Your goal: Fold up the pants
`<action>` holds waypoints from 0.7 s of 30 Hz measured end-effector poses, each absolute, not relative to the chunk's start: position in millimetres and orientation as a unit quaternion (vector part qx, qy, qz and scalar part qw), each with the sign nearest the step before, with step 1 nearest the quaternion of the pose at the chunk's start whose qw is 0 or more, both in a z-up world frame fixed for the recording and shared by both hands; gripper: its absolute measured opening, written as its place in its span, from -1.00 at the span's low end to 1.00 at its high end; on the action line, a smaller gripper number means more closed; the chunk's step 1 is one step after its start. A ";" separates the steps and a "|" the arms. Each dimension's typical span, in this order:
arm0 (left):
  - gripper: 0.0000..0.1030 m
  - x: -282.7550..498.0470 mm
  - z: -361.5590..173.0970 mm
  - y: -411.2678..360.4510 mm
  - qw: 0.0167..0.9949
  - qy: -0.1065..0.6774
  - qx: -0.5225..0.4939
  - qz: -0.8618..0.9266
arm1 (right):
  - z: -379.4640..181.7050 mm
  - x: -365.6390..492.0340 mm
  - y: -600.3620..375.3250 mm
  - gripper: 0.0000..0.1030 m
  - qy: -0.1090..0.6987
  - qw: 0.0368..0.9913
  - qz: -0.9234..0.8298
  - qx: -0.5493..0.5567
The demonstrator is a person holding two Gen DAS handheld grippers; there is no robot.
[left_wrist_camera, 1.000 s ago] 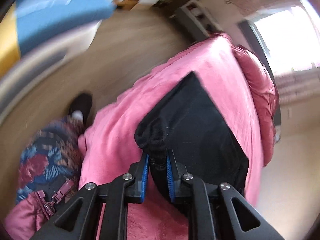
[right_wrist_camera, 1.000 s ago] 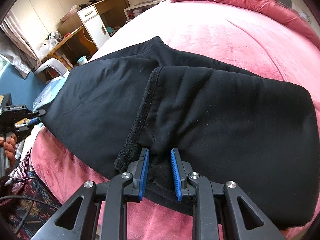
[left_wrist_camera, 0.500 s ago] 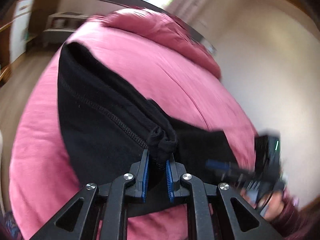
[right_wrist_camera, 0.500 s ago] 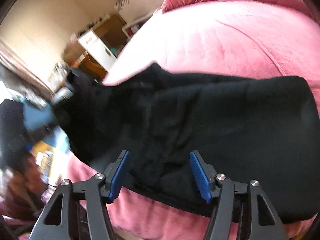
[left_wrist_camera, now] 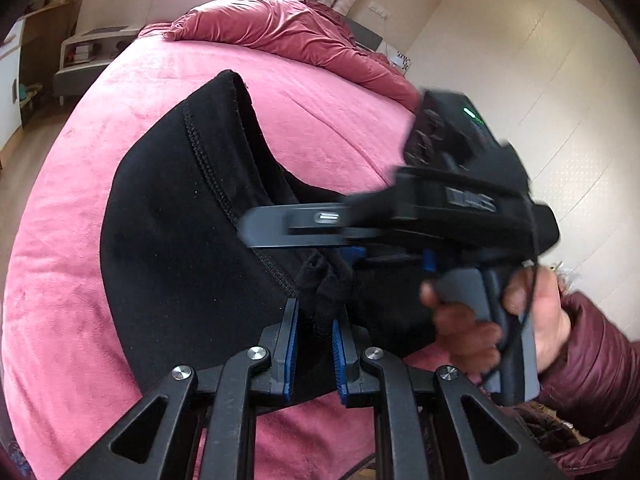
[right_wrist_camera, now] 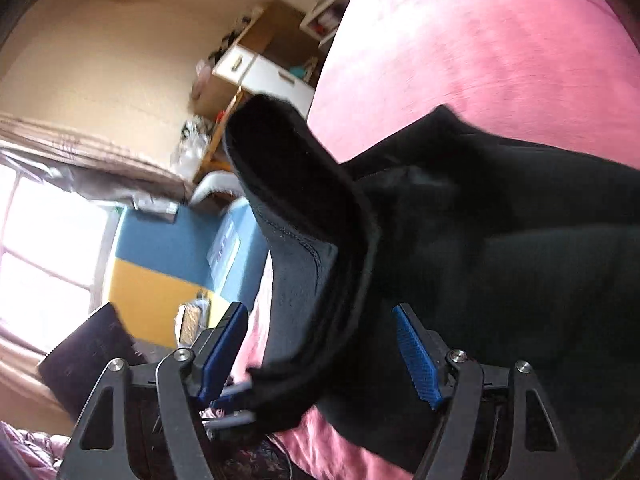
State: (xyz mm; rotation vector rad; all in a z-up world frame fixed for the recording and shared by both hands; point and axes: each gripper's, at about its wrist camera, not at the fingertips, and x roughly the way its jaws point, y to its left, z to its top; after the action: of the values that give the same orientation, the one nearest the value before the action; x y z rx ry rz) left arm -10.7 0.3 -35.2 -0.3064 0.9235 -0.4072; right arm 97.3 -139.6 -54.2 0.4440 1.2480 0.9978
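Black pants (left_wrist_camera: 172,248) lie partly folded on a pink bed (left_wrist_camera: 72,184). My left gripper (left_wrist_camera: 314,344) is shut on a bunched hem of the pants and holds it lifted over the folded part. The right gripper's body (left_wrist_camera: 460,208) crosses the left wrist view just beyond it, held by a hand in a maroon sleeve. In the right wrist view my right gripper (right_wrist_camera: 320,344) is open wide, with the raised pants edge (right_wrist_camera: 304,216) standing between its blue pads, not gripped.
A crumpled dark pink duvet (left_wrist_camera: 288,36) lies at the head of the bed. A white nightstand (left_wrist_camera: 92,48) and a wooden cabinet with white drawers (right_wrist_camera: 260,68) stand beside the bed. A blue and yellow panel (right_wrist_camera: 160,264) stands by the window.
My left gripper has carried the pants hem across towards the right gripper. The right gripper let go of the folded edge, opened wide and swung left.
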 end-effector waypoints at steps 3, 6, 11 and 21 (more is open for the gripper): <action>-0.71 -10.7 -33.2 -5.0 0.866 0.442 -0.139 -0.191 | -56.4 105.7 -115.7 0.08 0.563 0.672 0.452 0.167; -0.71 -11.1 -31.5 -11.7 0.869 0.443 -0.122 -0.183 | -55.4 106.1 -99.5 -0.37 0.566 0.675 0.457 0.127; -0.71 -13.3 -27.8 -18.3 0.870 0.446 -0.118 -0.176 | -53.2 106.4 -85.4 -0.69 0.563 0.682 0.459 0.087; -0.58 -15.4 -17.3 -23.1 0.872 0.449 -0.101 -0.168 | -49.5 99.2 -95.3 -0.70 0.559 0.689 0.449 0.106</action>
State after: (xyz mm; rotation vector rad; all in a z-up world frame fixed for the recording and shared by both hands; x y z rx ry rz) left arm -15.4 -23.1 -17.3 -0.2103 0.9382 -0.3520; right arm 99.2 -95.3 -49.5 0.2366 1.2505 1.0036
